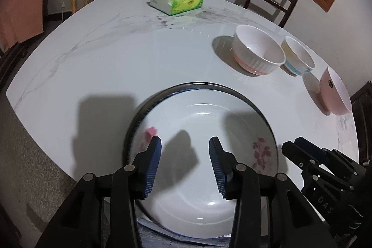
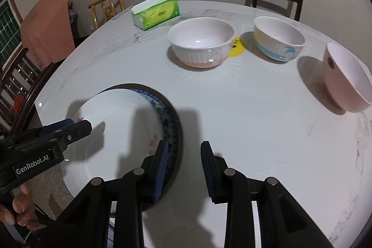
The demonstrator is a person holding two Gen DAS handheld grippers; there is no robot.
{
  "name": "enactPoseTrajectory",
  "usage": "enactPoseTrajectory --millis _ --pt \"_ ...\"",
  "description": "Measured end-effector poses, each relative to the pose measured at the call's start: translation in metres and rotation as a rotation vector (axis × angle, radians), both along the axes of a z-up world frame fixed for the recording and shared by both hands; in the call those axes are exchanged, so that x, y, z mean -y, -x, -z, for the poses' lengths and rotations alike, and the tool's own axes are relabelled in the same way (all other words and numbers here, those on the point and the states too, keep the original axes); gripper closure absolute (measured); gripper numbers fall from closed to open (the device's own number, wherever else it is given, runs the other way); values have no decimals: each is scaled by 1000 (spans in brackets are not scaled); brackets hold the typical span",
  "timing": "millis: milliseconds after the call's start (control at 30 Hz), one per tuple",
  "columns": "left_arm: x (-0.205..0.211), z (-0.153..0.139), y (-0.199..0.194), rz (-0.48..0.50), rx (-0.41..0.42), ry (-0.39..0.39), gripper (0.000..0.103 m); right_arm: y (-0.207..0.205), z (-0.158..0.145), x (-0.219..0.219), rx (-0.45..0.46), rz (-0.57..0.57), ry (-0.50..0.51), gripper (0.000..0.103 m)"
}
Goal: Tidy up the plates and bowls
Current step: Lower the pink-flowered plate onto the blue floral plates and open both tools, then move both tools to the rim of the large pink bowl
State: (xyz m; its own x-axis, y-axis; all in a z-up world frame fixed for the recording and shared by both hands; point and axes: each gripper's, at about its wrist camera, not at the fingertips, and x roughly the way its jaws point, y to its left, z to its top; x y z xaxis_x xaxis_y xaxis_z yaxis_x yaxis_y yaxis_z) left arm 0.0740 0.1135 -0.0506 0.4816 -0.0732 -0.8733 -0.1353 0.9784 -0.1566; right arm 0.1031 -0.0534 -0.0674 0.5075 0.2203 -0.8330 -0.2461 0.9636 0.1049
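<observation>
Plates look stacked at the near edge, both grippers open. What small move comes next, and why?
Probably swing the right gripper toward the pink-banded bowl. The plate stack already sits together, while three bowls stand apart, and the right gripper's jaws are open, holding nothing, and it is the nearer one.

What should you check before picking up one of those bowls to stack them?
1. Left hand-held gripper open, holding nothing: ok.
2. Right hand-held gripper open, holding nothing: ok.
3. White flowered plates stacked near the white marble table's edge: ok.
4. White ribbed bowl with pink band upright and empty: ok.
5. Yellow and blue banded bowl and plain pink bowl apart from each other: ok.
6. Whether the plate stack overhangs the table edge: cannot tell.
</observation>
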Motion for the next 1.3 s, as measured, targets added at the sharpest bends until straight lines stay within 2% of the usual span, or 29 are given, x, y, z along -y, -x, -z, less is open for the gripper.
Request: enactPoseTrajectory --millis 233,433,600,733,900,1067,1200,1300 --pt "33 -3 -9 59 -4 -19 63 0 -2 42 -1 64 -3 73" --pt "77 -6 -20 142 -10 -35 63 3 -2 94 -24 139 -23 73" --pt "118 -9 -30 222 -22 -28 63 7 -4 147 -52 207 -61 73" --pt "152 -14 -41 295 -44 12 62 5 -13 185 -40 263 -59 73" --pt "188 -26 -59 343 -39 17 60 -7 -30 235 -14 332 -70 73" --pt "224 -36 -85 360 -33 40 53 -31 -44 271 1 385 -95 73" --pt "248 -38 -107 367 -63 69 53 -53 -51 297 -13 417 -130 65" --pt "262 -41 -123 361 -84 105 53 -70 -55 310 -23 437 -141 64"
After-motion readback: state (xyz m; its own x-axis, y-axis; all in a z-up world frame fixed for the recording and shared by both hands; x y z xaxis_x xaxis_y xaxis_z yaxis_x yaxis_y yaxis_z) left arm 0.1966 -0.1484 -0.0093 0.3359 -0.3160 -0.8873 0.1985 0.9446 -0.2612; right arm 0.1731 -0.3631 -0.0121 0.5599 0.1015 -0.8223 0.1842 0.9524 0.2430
